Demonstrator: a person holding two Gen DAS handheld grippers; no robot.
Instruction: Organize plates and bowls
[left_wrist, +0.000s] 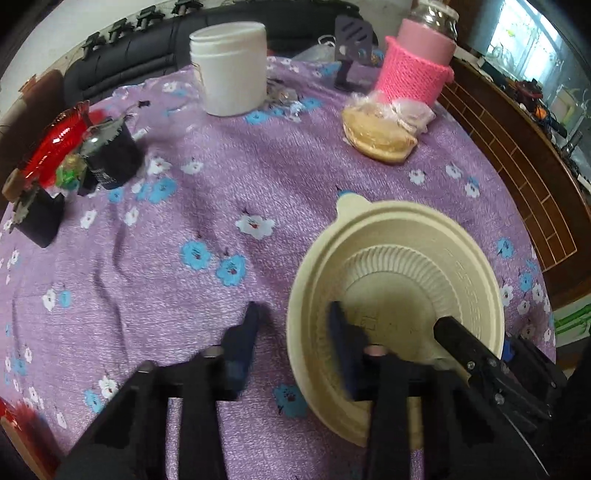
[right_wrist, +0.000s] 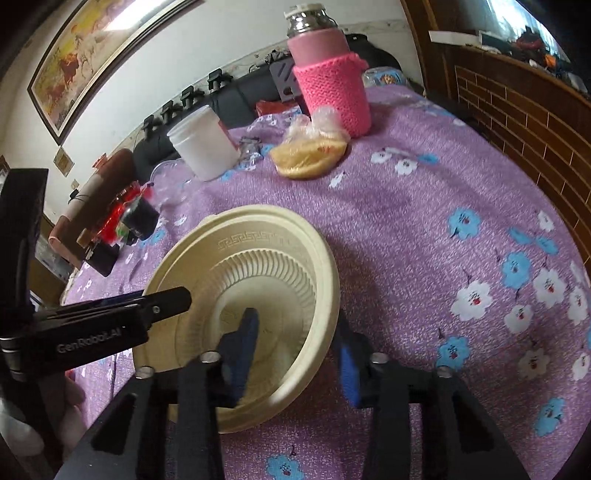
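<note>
A cream bowl (left_wrist: 399, 236) with a smaller ribbed cream bowl (left_wrist: 391, 269) nested inside it sits on the purple flowered tablecloth (left_wrist: 221, 177). My left gripper (left_wrist: 295, 332) is open and straddles the bowl's near-left wall, one finger inside and one outside. The bowl (right_wrist: 258, 229) and ribbed inner bowl (right_wrist: 273, 269) also show in the right wrist view. My right gripper (right_wrist: 295, 332) is open and straddles the bowl's near-right wall, left finger inside. The left gripper's finger shows there at the bowl's left rim (right_wrist: 162, 302).
A white plastic jar (left_wrist: 229, 70), a bottle in a pink knitted sleeve (left_wrist: 417, 62), a bagged tan disc (left_wrist: 376, 129), a black cup (left_wrist: 110, 155) and red wrapping (left_wrist: 55, 144) stand at the back. A wooden wall (left_wrist: 517, 166) lies to the right.
</note>
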